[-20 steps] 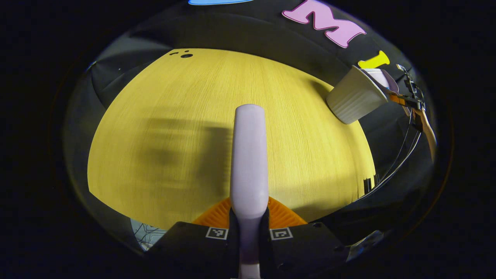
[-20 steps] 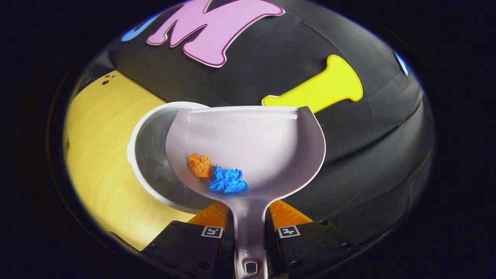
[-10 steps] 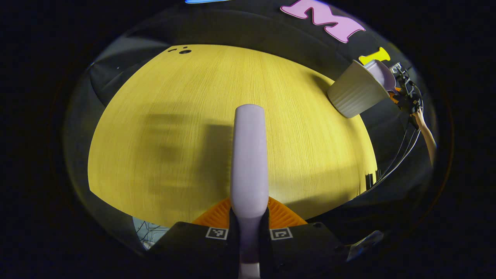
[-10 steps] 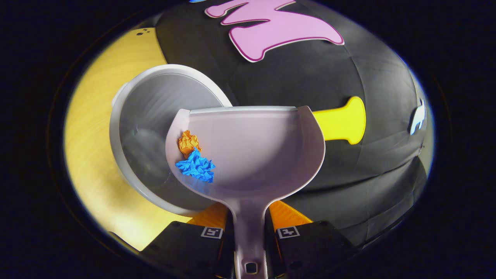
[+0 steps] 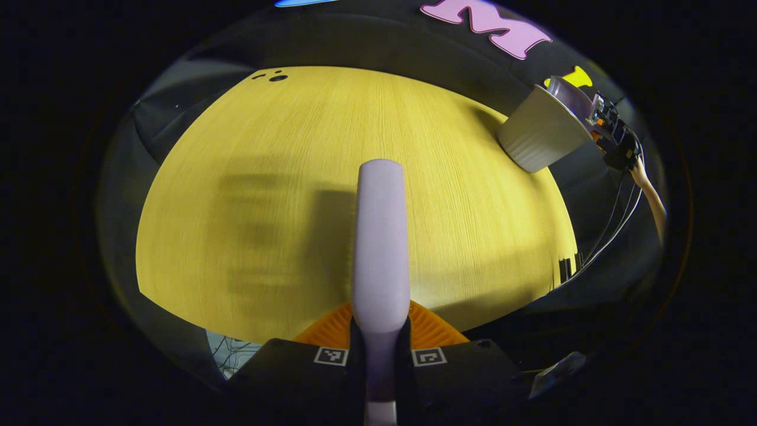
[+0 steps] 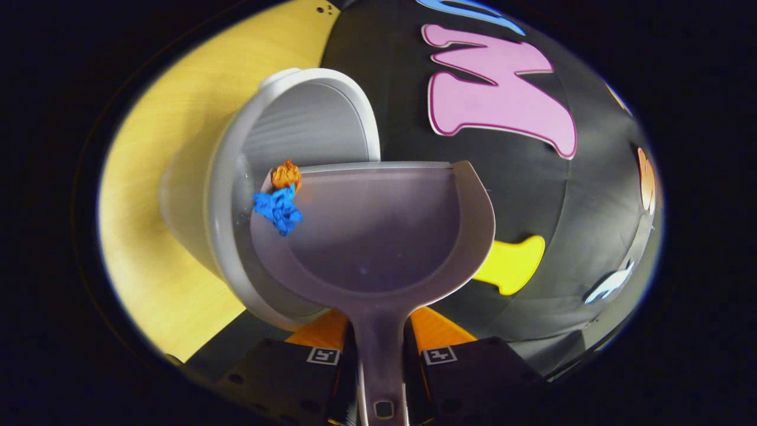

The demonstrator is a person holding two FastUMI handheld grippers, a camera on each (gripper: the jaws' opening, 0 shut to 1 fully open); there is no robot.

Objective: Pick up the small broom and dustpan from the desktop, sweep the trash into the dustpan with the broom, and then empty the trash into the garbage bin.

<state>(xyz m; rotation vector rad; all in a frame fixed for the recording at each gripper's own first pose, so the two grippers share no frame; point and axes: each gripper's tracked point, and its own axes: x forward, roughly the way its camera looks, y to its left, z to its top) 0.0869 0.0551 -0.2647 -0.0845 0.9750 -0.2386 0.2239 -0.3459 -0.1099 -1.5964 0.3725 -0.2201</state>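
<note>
My right hand-held gripper point(image 6: 381, 349) is rolled sideways, both fingers clamped on the dustpan point(image 6: 378, 236) handle, tipping the pan over the white garbage bin point(image 6: 284, 154). The blue scrap point(image 6: 278, 208) and orange scrap point(image 6: 286, 174) sit at the pan's lower corner, over the bin's mouth. My left hand-held gripper point(image 5: 379, 340) squeezes the broom handle point(image 5: 380, 236) above the table point(image 5: 284, 177); the bristles are hidden from me.
</note>
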